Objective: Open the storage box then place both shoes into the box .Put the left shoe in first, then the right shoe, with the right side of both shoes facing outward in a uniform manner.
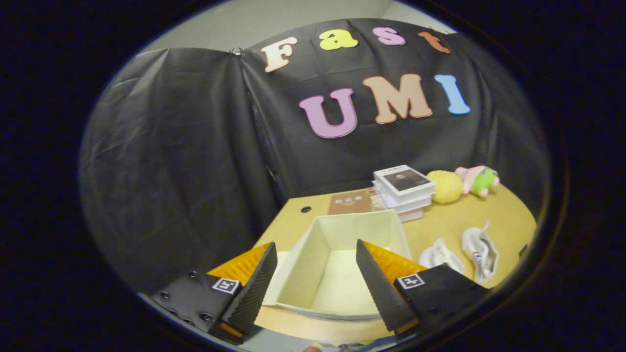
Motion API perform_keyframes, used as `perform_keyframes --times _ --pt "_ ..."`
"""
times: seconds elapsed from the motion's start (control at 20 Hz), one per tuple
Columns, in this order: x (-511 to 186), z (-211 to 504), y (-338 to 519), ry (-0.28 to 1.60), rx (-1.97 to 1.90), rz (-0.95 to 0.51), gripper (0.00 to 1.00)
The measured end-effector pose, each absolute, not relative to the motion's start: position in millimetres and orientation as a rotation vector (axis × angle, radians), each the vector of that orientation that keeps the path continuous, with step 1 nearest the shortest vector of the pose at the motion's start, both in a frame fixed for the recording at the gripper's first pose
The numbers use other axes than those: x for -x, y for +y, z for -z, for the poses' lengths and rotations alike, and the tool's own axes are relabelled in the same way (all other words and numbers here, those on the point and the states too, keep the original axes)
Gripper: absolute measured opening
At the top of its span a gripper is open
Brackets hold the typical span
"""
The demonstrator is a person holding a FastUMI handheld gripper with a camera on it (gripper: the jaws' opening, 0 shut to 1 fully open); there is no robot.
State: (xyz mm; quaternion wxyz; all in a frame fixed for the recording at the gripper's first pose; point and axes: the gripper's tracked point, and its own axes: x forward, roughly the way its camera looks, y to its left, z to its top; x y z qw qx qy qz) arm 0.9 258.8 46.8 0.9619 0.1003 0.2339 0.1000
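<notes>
Gripper view: box (pixel 342 244) between parted gripper (pixel 313 283) fingers.

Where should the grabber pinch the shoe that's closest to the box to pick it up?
Probably at the opening's rim, coming down from above. That shoe lies flat on the table right of the open box, beside the other shoe. The gripper hangs over the box, jaws open, holding nothing.
</notes>
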Motion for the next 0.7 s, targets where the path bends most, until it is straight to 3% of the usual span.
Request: perform_keyframes --times 0.35,0.7 --pt "0 23 107 0.736 0.077 0.115 1.00" --pt "8 104 41 0.992 0.172 0.195 1.00"
